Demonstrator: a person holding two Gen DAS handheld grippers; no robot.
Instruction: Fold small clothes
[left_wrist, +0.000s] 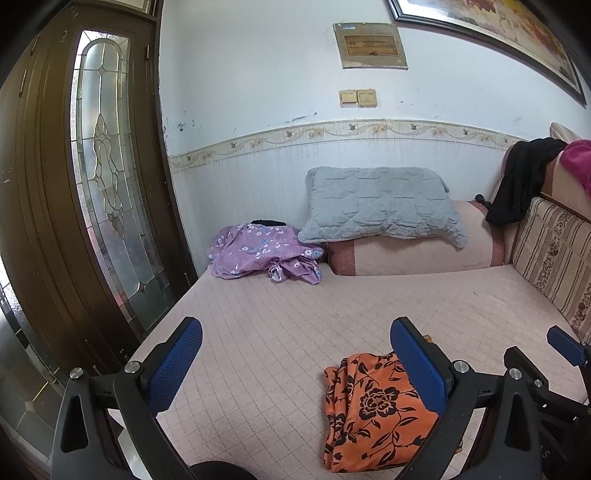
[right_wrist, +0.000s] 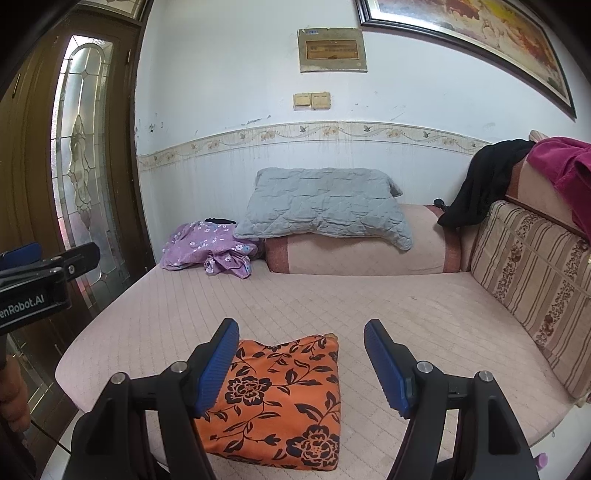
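The right gripper (right_wrist: 301, 363) hangs with its blue pads spread wide and nothing between them. The orange floral garment (right_wrist: 280, 402) lies folded on the pink quilted mattress (right_wrist: 332, 295) just below and ahead of it. The cloth's left edge passes behind the left pad, and its far right corner falls short of the right pad.

The left gripper (left_wrist: 295, 365) is likewise spread wide and holds nothing. The same garment (left_wrist: 373, 413) lies under its right finger, which covers the cloth's right side; whether the two touch cannot be told. The garment's near edge is cut off by the gripper bodies in both views.

It is orange with black roses and leaves, a rough rectangle with bunched folds along its left side.

Well beyond the fingers a crumpled purple floral garment (right_wrist: 210, 251) lies beside a grey pillow (right_wrist: 325, 206).
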